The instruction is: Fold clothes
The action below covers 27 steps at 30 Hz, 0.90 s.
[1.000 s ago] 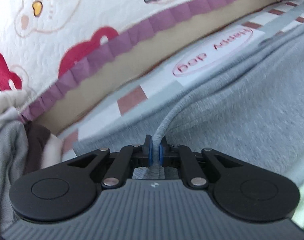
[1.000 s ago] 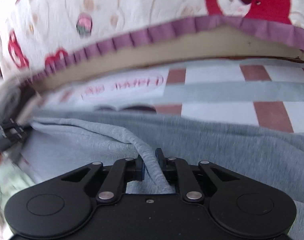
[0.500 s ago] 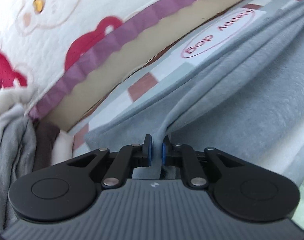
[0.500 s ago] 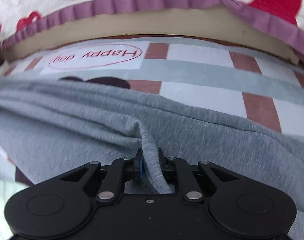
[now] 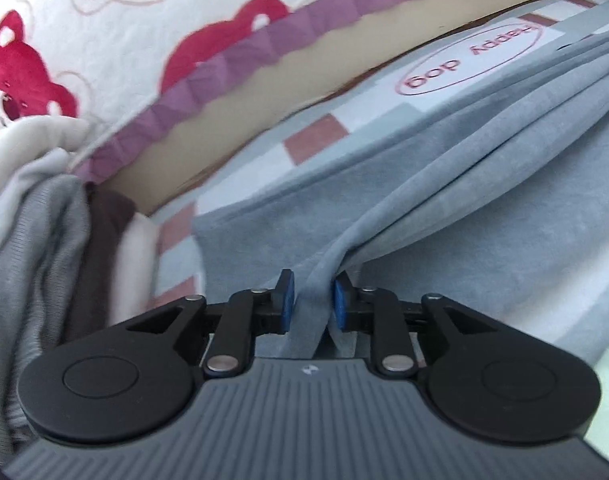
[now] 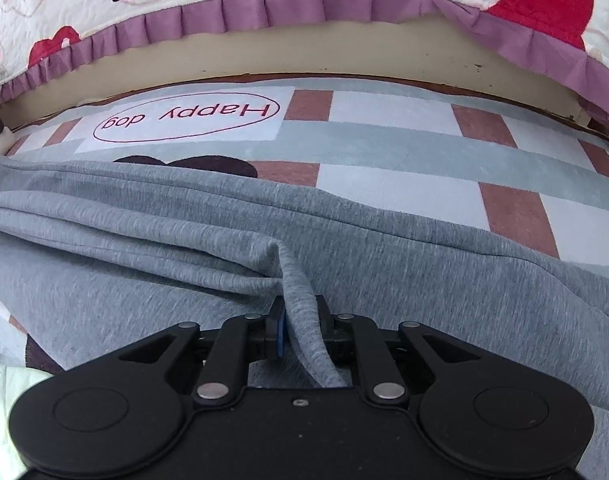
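A grey knit garment [image 5: 484, 248] lies spread on a checked mat [image 5: 316, 140] and bunches into long ridges between my two grippers. My left gripper [image 5: 311, 304] is open. Its blue pads [image 5: 287, 300] stand apart, with a slack fold of the grey cloth still running between them. In the right wrist view the same garment [image 6: 164, 280] fills the lower half. My right gripper [image 6: 301, 330] is shut on a raised pinch of the cloth, which rises into a peak just ahead of the fingers.
The mat [image 6: 384, 148] bears a "Happy dog" label [image 6: 184, 118]. Behind it hangs a quilt with red bears and a purple frill [image 6: 264, 12]. A pile of grey, brown and cream clothes [image 5: 44, 220] sits at the left. Pale green fabric [image 6: 0, 400] lies at the near edge.
My left gripper's fingers have spread apart and loosened on the fold. Both grippers moved away from the quilt, and the garment now shows long ridges between them.
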Available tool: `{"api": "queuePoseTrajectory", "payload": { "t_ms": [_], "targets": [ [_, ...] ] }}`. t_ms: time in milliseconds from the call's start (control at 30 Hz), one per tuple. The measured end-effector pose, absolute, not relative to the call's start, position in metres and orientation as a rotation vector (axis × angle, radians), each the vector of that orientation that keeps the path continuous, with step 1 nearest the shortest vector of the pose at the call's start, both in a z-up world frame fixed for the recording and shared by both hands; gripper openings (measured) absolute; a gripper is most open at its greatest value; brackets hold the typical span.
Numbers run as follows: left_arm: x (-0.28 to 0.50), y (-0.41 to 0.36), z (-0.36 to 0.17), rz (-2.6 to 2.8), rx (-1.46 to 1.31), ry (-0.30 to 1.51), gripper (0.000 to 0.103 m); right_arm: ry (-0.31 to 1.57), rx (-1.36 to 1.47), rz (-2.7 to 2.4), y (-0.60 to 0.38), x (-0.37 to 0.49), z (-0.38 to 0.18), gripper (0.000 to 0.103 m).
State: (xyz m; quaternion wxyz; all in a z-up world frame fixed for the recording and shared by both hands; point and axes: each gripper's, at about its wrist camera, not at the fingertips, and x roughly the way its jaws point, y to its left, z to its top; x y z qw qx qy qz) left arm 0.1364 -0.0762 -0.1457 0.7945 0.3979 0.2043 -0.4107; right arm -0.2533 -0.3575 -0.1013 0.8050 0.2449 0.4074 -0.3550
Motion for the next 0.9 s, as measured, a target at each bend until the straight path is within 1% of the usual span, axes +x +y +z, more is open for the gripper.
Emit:
{"api": "queuePoseTrajectory", "payload": {
  "t_ms": [333,433,500,533,633,767,900],
  "targets": [
    [0.19,-0.086,-0.137,-0.771,0.661,0.503,0.024,0.896,0.514,-0.732,-0.361,-0.251,-0.101,0.014],
    [0.211,-0.092,-0.137,-0.741,0.594,0.532,0.024,0.923,0.506,-0.707,-0.366,-0.246,-0.099,0.02],
    [0.225,-0.095,-0.143,-0.741,0.526,0.587,0.024,0.94,0.47,-0.694,-0.365,-0.243,-0.099,0.028],
    [0.231,-0.096,-0.145,-0.74,0.5,0.604,0.024,0.948,0.453,-0.687,-0.365,-0.241,-0.099,0.028],
    [0.238,-0.098,-0.146,-0.726,0.461,0.603,0.024,0.933,0.481,-0.67,-0.37,-0.243,-0.099,0.028],
    [0.25,-0.092,-0.137,-0.671,0.392,0.578,0.028,0.878,0.546,-0.673,-0.376,-0.249,-0.104,0.031],
    [0.257,-0.085,-0.131,-0.598,0.415,0.547,0.028,0.831,0.596,-0.689,-0.379,-0.251,-0.105,0.031]
  ]
}}
